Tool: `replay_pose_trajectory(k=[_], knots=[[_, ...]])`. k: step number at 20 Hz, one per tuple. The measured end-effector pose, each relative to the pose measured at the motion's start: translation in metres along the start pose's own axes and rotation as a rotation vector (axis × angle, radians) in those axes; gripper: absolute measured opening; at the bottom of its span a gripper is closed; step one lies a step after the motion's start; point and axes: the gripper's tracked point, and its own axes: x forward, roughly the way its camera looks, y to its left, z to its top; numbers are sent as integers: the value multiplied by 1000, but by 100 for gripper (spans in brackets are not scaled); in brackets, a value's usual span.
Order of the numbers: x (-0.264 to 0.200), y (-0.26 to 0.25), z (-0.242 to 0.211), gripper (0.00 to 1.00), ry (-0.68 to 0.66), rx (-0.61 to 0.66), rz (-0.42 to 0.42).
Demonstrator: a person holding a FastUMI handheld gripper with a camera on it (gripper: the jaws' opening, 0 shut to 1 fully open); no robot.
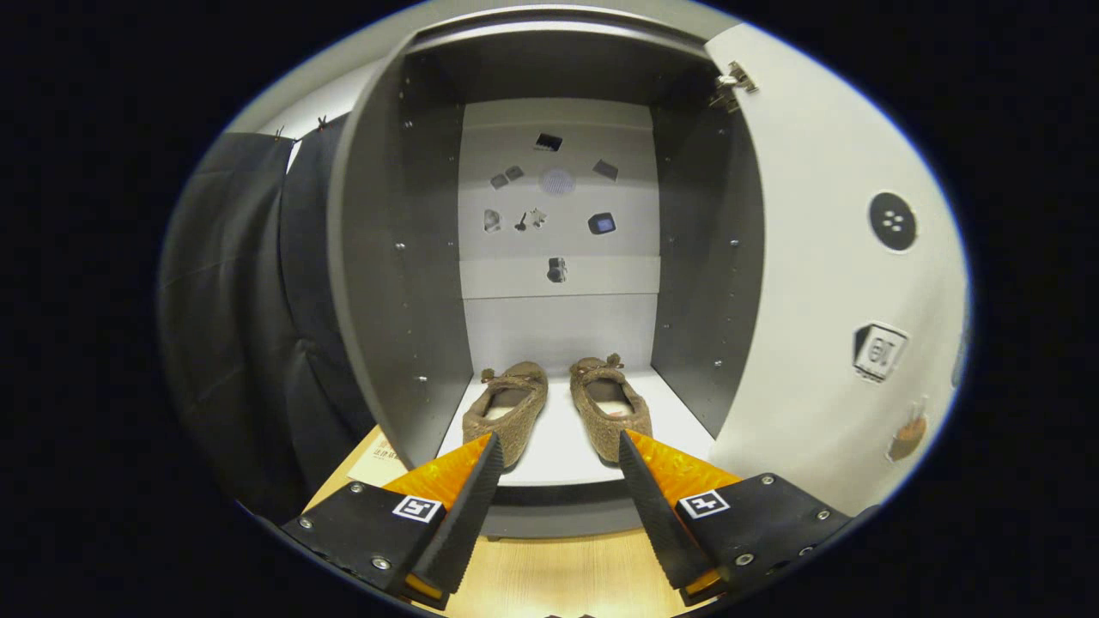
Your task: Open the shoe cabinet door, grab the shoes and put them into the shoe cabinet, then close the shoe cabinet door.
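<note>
inside the open cabinet (391, 257) sit two shoes (558, 403); jaws apart, empty.

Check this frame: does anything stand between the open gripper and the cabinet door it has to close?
Nothing visible does. The gripper is open and empty, its fingers spread just ahead of the two shoes, which already sit side by side on the cabinet floor. The cabinet door is swung open beside them, its inner face unobstructed.

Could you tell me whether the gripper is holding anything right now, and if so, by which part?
Nothing is held: the gripper has its fingers apart, with both shoes resting on the cabinet shelf just beyond them.
</note>
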Motion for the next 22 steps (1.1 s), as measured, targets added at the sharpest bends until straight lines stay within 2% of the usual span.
replay_pose_trajectory(k=[4, 8, 16, 19, 22], knots=[[-54, -14, 3, 87, -37, 18, 5], [-106, -34, -5, 87, -55, 29, 54], [-215, -110, -27, 87, -60, -70, 111], [-232, -136, -32, 87, -84, -89, 140], [-244, -162, -33, 87, -102, -55, 154]])
